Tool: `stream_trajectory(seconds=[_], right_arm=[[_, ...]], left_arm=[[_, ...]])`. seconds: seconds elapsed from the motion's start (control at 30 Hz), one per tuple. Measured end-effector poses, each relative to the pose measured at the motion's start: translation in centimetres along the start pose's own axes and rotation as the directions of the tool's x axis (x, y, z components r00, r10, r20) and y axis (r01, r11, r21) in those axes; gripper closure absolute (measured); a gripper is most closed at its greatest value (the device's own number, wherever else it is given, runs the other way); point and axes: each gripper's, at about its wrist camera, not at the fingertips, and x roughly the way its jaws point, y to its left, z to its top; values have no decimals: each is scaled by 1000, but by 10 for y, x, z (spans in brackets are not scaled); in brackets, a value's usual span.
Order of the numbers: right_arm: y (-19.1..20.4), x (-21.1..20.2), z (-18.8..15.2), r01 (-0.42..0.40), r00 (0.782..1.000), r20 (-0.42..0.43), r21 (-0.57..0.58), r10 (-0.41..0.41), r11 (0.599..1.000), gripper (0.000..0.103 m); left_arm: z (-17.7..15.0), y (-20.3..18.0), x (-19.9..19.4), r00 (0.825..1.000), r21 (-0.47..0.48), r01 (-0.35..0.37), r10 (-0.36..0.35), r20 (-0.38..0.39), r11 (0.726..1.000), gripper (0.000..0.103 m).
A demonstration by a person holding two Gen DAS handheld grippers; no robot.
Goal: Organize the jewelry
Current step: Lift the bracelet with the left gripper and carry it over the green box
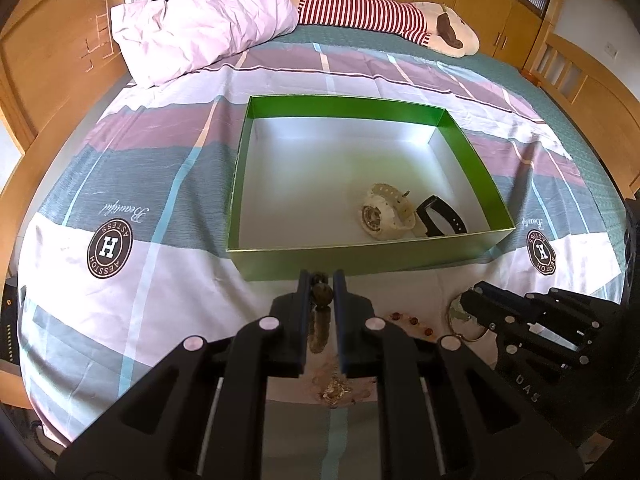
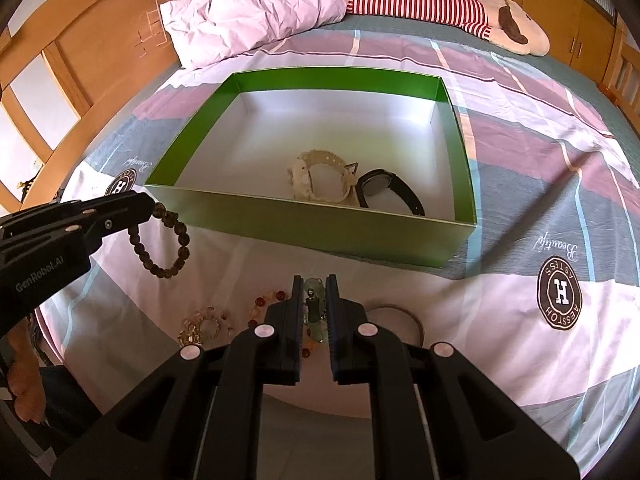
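**Both claws gripping jewelry in front of the green box**

The left claw (image 1: 321,276) is clamping a dark beaded bracelet (image 2: 166,240) between its fingers; in the right wrist view the bracelet is hanging as a loop from the claw tip, above the bedspread (image 1: 120,184) and just near-left of the green box (image 1: 360,256). The right claw (image 2: 312,280) is closing on a pale green piece with a small dark clasp (image 2: 314,304), held between its two fingers just in front of the box's near wall; what kind of piece it is I cannot tell.

The green box is sitting open on the bed, its pale floor holding a cream watch (image 1: 386,214) and a black watch (image 1: 438,216) lying touching each other toward the near right corner.

More jewelry is lying on the bedspread near the claws: a string of amber and red beads (image 2: 266,302), a gold-coloured cluster (image 2: 204,326) to its left, and a thin bangle (image 2: 400,314) to the right of the right claw.

At the far end of the bed a rumpled pink pillow (image 1: 200,20) is lying on the left, with a red-and-white striped plush toy (image 1: 380,16) stretching to the right of it.
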Motion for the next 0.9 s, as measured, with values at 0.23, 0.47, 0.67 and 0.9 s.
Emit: stream_trajectory(seconds=[0.23, 0.47, 0.67, 0.9], right_arm=[[0, -5, 1, -4, 1000, 22, 1, 4, 1000, 93], [3, -17, 3, -17, 997, 73, -13, 18, 1000, 93], [7, -26, 4, -29, 992, 118, -28, 32, 999, 93], [8, -25, 3, -26, 992, 121, -35, 30, 999, 93]], left_arm=[[1, -1, -6, 1000, 6, -9, 9, 21, 1000, 92], [4, -1, -12, 998, 10, -21, 21, 57, 1000, 92], [6, -5, -17, 996, 19, -26, 25, 84, 999, 92], [7, -7, -19, 995, 23, -31, 29, 92, 999, 92]])
